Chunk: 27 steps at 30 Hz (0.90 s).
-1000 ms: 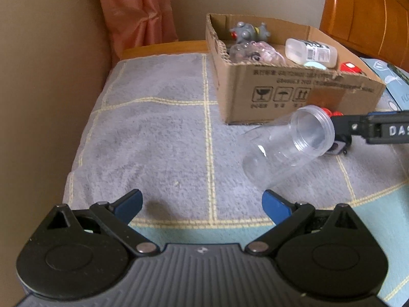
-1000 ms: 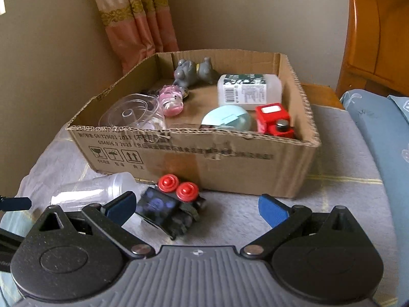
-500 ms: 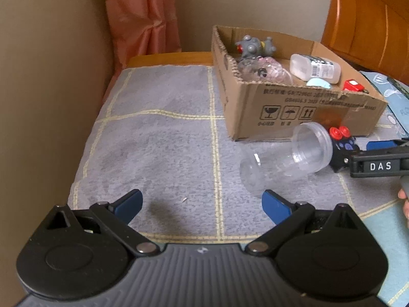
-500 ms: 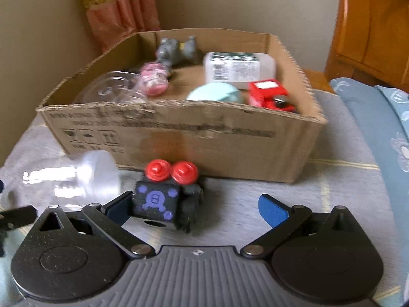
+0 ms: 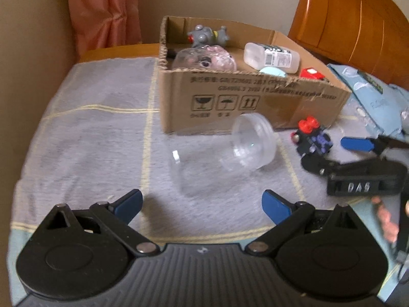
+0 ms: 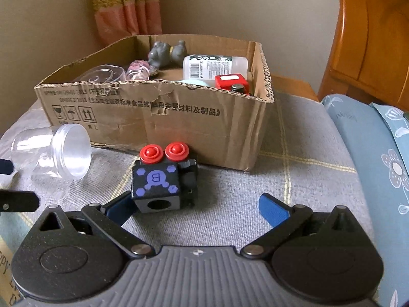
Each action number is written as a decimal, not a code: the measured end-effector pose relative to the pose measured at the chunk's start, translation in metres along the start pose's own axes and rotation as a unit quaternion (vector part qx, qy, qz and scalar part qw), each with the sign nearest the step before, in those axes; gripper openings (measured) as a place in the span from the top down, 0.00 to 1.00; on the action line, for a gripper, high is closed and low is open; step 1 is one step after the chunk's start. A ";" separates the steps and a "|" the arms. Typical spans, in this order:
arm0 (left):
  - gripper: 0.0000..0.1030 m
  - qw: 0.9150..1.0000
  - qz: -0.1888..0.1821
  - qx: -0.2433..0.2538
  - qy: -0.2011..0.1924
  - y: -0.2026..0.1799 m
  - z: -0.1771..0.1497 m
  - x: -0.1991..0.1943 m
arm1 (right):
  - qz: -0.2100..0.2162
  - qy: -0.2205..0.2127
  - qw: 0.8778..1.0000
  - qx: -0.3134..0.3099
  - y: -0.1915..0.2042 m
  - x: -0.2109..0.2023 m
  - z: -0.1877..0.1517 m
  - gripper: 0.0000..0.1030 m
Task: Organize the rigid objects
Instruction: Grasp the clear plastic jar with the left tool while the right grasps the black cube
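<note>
A clear plastic jar (image 5: 225,151) lies on its side on the grey blanket (image 5: 97,138), just ahead of my open left gripper (image 5: 203,203) and not touching it. To the jar's right a black cube toy (image 6: 158,186) with two red buttons stands in front of the cardboard box (image 6: 158,117). My right gripper (image 6: 196,206) is open around the cube, which rests against its left finger. The left wrist view shows the same cube (image 5: 313,139) at the tips of the right gripper (image 5: 329,153). In the right wrist view the jar (image 6: 58,153) lies at far left.
The box holds grey toy figures (image 6: 166,52), a white bottle (image 6: 214,66), a red block (image 6: 231,83), a pink item (image 6: 139,70) and a clear container (image 6: 102,75). A wooden headboard (image 6: 370,38) and blue floral pillow (image 6: 370,148) flank the right. A wall and curtain (image 5: 104,10) close the left.
My right gripper has closed in on the cube, which now stands upright between its fingers. The left gripper's view has shifted so the jar sits more centrally ahead of it.
</note>
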<state>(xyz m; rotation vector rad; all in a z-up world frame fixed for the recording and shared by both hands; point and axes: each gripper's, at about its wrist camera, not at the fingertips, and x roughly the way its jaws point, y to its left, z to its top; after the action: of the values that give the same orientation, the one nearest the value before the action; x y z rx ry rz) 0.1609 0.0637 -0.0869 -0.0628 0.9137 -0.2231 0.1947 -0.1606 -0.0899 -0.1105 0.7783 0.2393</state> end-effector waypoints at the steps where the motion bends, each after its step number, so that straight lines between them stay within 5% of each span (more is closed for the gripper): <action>1: 0.04 1.000 -0.007 -0.007 -0.003 -0.001 0.002 0.001 | 0.001 -0.002 1.000 -0.001 0.000 -0.001 0.001 0.00; 9: 0.04 0.998 -0.023 -0.058 -0.028 -0.005 0.020 0.012 | -0.002 -0.011 1.000 0.001 0.002 -0.001 0.001 0.00; 27: 0.03 0.995 0.092 0.007 -0.040 -0.005 0.028 0.022 | 0.041 -0.006 0.998 -0.046 0.022 0.010 0.013 0.00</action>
<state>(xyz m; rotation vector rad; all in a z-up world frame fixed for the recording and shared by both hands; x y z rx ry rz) 0.1948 0.0526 -0.0859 0.0244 0.8322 -0.0559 0.2046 -0.1357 -0.0883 -0.1642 0.7601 0.3543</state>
